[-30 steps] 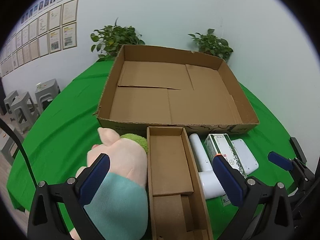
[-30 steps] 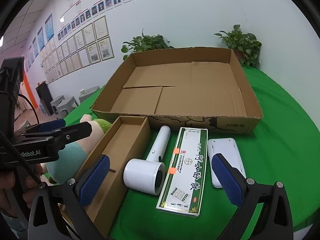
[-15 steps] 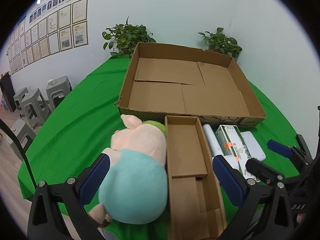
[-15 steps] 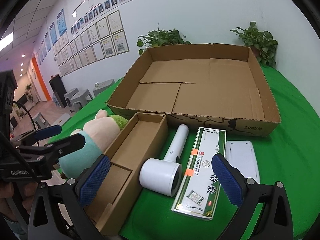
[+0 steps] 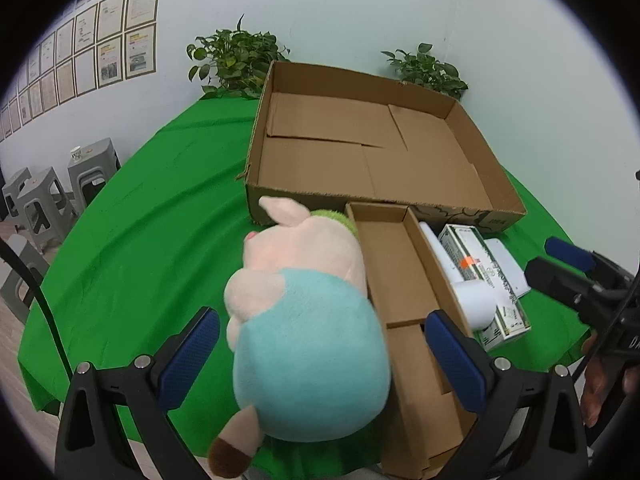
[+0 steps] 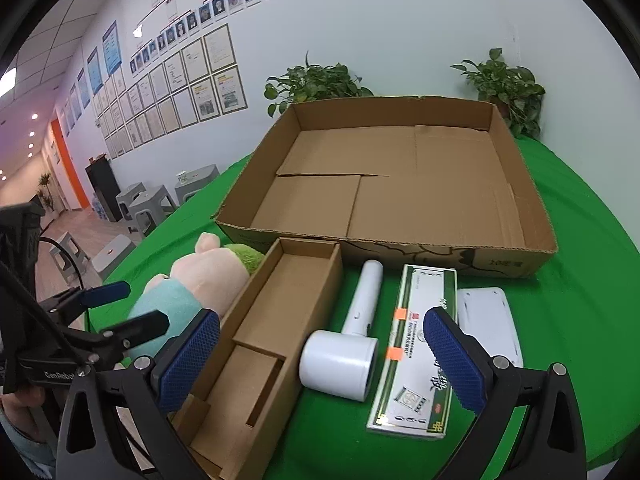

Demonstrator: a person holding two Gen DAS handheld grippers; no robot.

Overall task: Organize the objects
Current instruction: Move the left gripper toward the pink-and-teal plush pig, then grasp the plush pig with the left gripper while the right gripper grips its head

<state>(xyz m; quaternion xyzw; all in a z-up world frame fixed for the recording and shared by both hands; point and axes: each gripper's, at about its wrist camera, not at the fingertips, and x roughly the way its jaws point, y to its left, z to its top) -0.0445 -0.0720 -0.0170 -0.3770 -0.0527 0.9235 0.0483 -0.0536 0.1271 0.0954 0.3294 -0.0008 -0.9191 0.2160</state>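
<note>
A plush pig (image 5: pixel 304 312) in a teal shirt lies on the green table, left of a narrow open cardboard box (image 5: pixel 404 312). My left gripper (image 5: pixel 320 356) is open, its fingers either side of the pig's teal body, not touching. A white hair dryer (image 6: pixel 352 336), a green and white carton (image 6: pixel 420 344) and a white flat device (image 6: pixel 488 324) lie right of the narrow box. My right gripper (image 6: pixel 320 360) is open above the hair dryer. The plush pig (image 6: pixel 192 284) and narrow box (image 6: pixel 272 340) also show in the right wrist view.
A large empty cardboard tray (image 5: pixel 372 148) sits behind the objects, also in the right wrist view (image 6: pixel 400 184). Potted plants (image 6: pixel 316 84) stand behind it by the wall. Grey stools (image 5: pixel 40 200) stand off the table's left edge. The right gripper (image 5: pixel 580 276) shows at the left view's right side.
My left gripper has shifted left and now brackets the pig instead of the narrow box. My right gripper has risen and drawn back slightly over the hair dryer.
</note>
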